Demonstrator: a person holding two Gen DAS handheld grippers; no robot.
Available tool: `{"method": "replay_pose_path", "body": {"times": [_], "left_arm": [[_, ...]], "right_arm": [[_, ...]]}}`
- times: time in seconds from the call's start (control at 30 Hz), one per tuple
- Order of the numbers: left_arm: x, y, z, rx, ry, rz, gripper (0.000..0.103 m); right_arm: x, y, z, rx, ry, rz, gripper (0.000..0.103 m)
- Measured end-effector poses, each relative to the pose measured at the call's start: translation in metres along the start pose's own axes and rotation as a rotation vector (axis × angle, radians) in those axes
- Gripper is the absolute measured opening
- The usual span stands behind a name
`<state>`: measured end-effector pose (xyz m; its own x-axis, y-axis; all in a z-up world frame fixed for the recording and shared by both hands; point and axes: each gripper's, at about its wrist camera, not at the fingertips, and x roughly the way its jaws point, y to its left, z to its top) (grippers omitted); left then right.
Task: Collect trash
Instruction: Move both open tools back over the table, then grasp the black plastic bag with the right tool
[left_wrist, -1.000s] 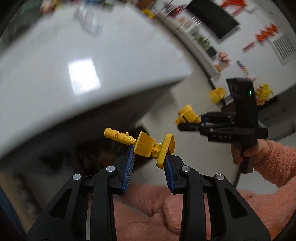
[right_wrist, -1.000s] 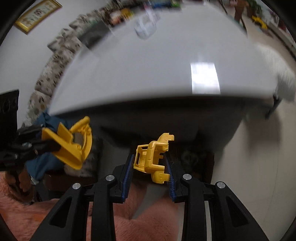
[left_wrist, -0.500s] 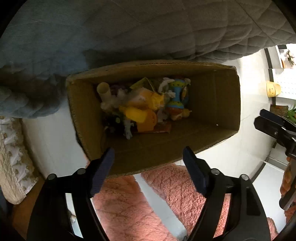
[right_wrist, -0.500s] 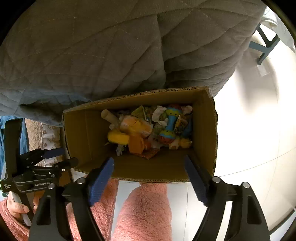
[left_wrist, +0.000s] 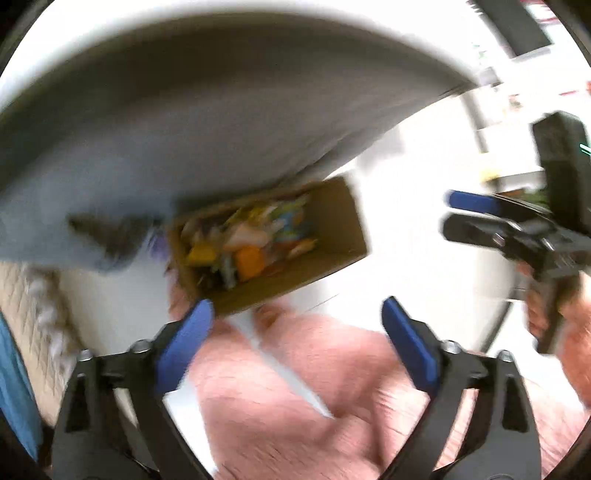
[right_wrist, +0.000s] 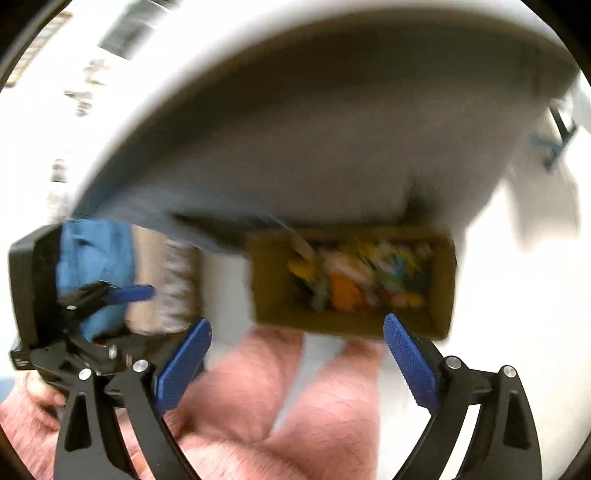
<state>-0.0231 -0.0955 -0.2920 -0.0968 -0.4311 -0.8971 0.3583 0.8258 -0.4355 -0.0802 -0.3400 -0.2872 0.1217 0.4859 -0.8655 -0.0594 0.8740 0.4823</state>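
A brown cardboard box (left_wrist: 332, 218) stands on the white floor under the grey quilted cover's edge, filled with several colourful plastic toys and scraps (left_wrist: 251, 236). It also shows in the right wrist view (right_wrist: 441, 280), with the trash pile (right_wrist: 354, 277) inside. My left gripper (left_wrist: 295, 332) is open and empty above and in front of the box. My right gripper (right_wrist: 295, 347) is open and empty, also above the box. Both views are blurred by motion. The right gripper shows in the left wrist view (left_wrist: 465, 214), the left one in the right wrist view (right_wrist: 129, 293).
A grey quilted cover (left_wrist: 207, 122) hangs over the table above the box. Pink fuzzy-clad legs (left_wrist: 332, 398) fill the lower foreground. A beige quilted cushion (left_wrist: 33, 306) and blue cloth (right_wrist: 96, 254) lie to the left. White floor (left_wrist: 424, 266) surrounds the box.
A second ago each gripper held a yellow plastic piece. Half a second ago both were open over the box. Now both stay open and are swinging up and away, box smaller in view.
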Motion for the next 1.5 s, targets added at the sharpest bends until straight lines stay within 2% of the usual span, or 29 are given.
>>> {"method": "replay_pose_path", "body": {"times": [0.1,0.23,0.3,0.33,0.5,0.57,0.63,0.73,0.77,0.8,0.87,0.9,0.93,0.97,1.0,1.07,1.13,1.2,1.27,1.4,1.47,1.5], "left_arm": [[-0.060,-0.009,0.018,0.019,-0.121,-0.059,0.094],[-0.110,0.001,0.056,0.011,-0.225,-0.090,0.095],[-0.126,0.012,0.072,0.027,-0.254,-0.095,0.095],[-0.132,0.018,0.079,0.028,-0.262,-0.094,0.095],[-0.138,0.075,0.101,-0.021,-0.237,-0.123,0.095],[-0.135,0.099,0.107,-0.041,-0.217,-0.134,0.095],[-0.133,0.122,0.115,-0.052,-0.195,-0.124,0.095],[-0.135,0.150,0.127,-0.080,-0.174,-0.143,0.095],[-0.134,0.157,0.130,-0.090,-0.171,-0.148,0.095],[-0.135,0.165,0.134,-0.098,-0.167,-0.159,0.095],[-0.134,0.173,0.143,-0.104,-0.158,-0.183,0.095],[-0.135,0.178,0.149,-0.102,-0.152,-0.192,0.095],[-0.136,0.179,0.155,-0.097,-0.148,-0.197,0.095],[-0.136,0.179,0.158,-0.088,-0.147,-0.204,0.095],[-0.137,0.178,0.167,-0.068,-0.149,-0.214,0.095],[-0.141,0.173,0.184,-0.026,-0.160,-0.218,0.095],[-0.147,0.160,0.209,0.043,-0.180,-0.215,0.095],[-0.152,0.148,0.239,0.096,-0.208,-0.191,0.095],[-0.155,0.135,0.267,0.135,-0.243,-0.173,0.095],[-0.135,0.089,0.357,0.169,-0.320,-0.127,0.095],[-0.117,0.068,0.399,0.145,-0.331,-0.134,0.095],[-0.102,0.056,0.428,0.137,-0.325,-0.107,0.095]], "right_arm": [[-0.041,0.023,0.042,-0.051,-0.130,-0.002,0.098],[-0.066,0.043,0.143,-0.039,-0.304,-0.043,0.098],[-0.063,0.049,0.191,-0.049,-0.373,-0.096,0.098],[-0.056,0.051,0.228,-0.051,-0.392,-0.139,0.098],[-0.009,0.037,0.372,0.013,-0.392,-0.287,0.098],[0.008,0.028,0.433,0.023,-0.414,-0.416,0.098],[0.020,0.015,0.464,0.050,-0.408,-0.488,0.097],[0.033,-0.001,0.501,0.057,-0.385,-0.538,0.094],[0.039,-0.004,0.510,0.048,-0.365,-0.552,0.090],[0.046,-0.008,0.518,0.043,-0.326,-0.553,0.077],[0.047,-0.011,0.525,0.063,-0.318,-0.505,0.060],[0.045,-0.010,0.526,0.067,-0.312,-0.506,0.047],[0.043,-0.010,0.526,0.071,-0.304,-0.491,0.039],[0.041,-0.010,0.524,0.079,-0.290,-0.472,0.020],[0.039,-0.010,0.519,0.090,-0.272,-0.440,0.009],[0.032,-0.005,0.503,0.069,-0.272,-0.437,0.009],[0.017,-0.001,0.479,0.080,-0.294,-0.370,0.009],[-0.005,0.004,0.445,0.097,-0.331,-0.307,0.009],[-0.025,0.013,0.409,0.096,-0.361,-0.284,0.009],[-0.069,0.030,0.319,0.142,-0.445,-0.262,0.009],[-0.085,0.033,0.272,0.224,-0.489,-0.220,0.009],[-0.090,0.032,0.249,0.265,-0.502,-0.213,0.009]]}}
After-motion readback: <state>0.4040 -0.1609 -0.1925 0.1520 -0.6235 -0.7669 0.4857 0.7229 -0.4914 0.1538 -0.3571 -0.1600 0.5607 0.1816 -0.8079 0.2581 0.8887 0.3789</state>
